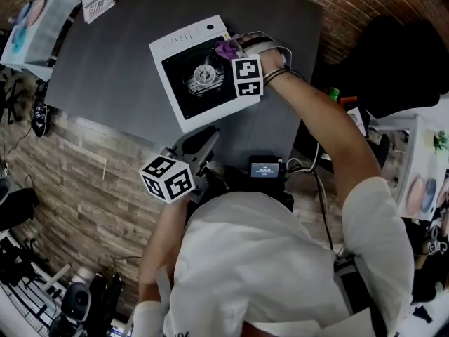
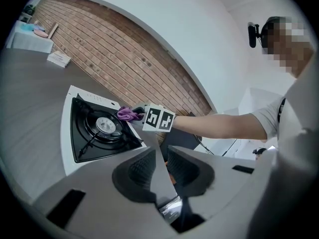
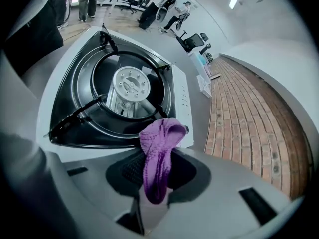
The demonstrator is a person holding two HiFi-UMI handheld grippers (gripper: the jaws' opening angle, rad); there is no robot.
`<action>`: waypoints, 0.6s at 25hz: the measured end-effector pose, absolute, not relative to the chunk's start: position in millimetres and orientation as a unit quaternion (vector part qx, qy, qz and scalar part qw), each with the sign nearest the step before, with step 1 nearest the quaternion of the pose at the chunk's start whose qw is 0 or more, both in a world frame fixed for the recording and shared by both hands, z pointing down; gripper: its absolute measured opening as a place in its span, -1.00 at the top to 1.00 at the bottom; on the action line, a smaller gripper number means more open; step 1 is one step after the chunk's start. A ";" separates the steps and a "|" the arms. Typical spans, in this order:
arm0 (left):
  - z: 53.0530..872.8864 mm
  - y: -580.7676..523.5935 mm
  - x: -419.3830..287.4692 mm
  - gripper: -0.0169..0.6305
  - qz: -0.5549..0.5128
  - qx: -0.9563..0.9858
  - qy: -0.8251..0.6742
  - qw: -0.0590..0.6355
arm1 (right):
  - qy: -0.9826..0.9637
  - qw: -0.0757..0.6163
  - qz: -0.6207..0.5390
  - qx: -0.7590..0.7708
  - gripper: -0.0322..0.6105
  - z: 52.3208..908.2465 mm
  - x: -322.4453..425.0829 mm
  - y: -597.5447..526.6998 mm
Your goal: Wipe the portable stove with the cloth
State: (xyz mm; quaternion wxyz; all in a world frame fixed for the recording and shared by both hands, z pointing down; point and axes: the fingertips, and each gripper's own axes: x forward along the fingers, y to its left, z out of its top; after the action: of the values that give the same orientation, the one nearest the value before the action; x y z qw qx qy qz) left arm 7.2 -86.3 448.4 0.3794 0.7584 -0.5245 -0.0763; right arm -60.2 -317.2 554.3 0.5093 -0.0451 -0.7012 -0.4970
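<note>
A dark grey desk carries the white portable stove, which lies ahead of both grippers. Its black pan holds a round silver burner under thin pot supports.

The right gripper is reached out over the stove's corner by the control strip, and its jaws are clenched on a purple knitted cloth. The cloth bunches up out of the jaw tips and droops between them. It sits just over the stove's white rim, with the burner just beyond it. Whether it touches the rim I cannot tell.

The left gripper is held back near the desk's front edge, close to the stove's nearest corner. Its jaws stand slightly apart with nothing between them, and the stove is ahead and to its left.
</note>
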 end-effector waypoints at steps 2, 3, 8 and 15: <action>446.3 -83.8 2.9 0.74 -0.078 0.762 -0.520 0.377 | -0.694 0.515 -0.500 -0.051 0.57 555.0 -58.4 -310.0; 445.4 -81.6 -0.1 0.74 -0.079 0.764 -0.518 0.377 | -0.690 0.519 -0.502 -0.053 0.57 556.1 -56.9 -305.7; 441.3 -70.9 -10.5 0.74 -0.084 0.773 -0.503 0.378 | -0.677 0.538 -0.500 -0.053 0.57 560.4 -42.1 -291.1; 437.2 -55.7 -18.4 0.74 -0.083 0.791 -0.473 0.379 | -0.664 0.564 -0.488 -0.053 0.57 561.8 -24.3 -273.1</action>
State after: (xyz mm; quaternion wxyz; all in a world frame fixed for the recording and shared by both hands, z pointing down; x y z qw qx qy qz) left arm -18.4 -55.7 437.2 0.3788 0.7911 -0.4731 -0.0827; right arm -24.3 -273.1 561.8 0.5644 -0.0531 -0.6638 -0.4878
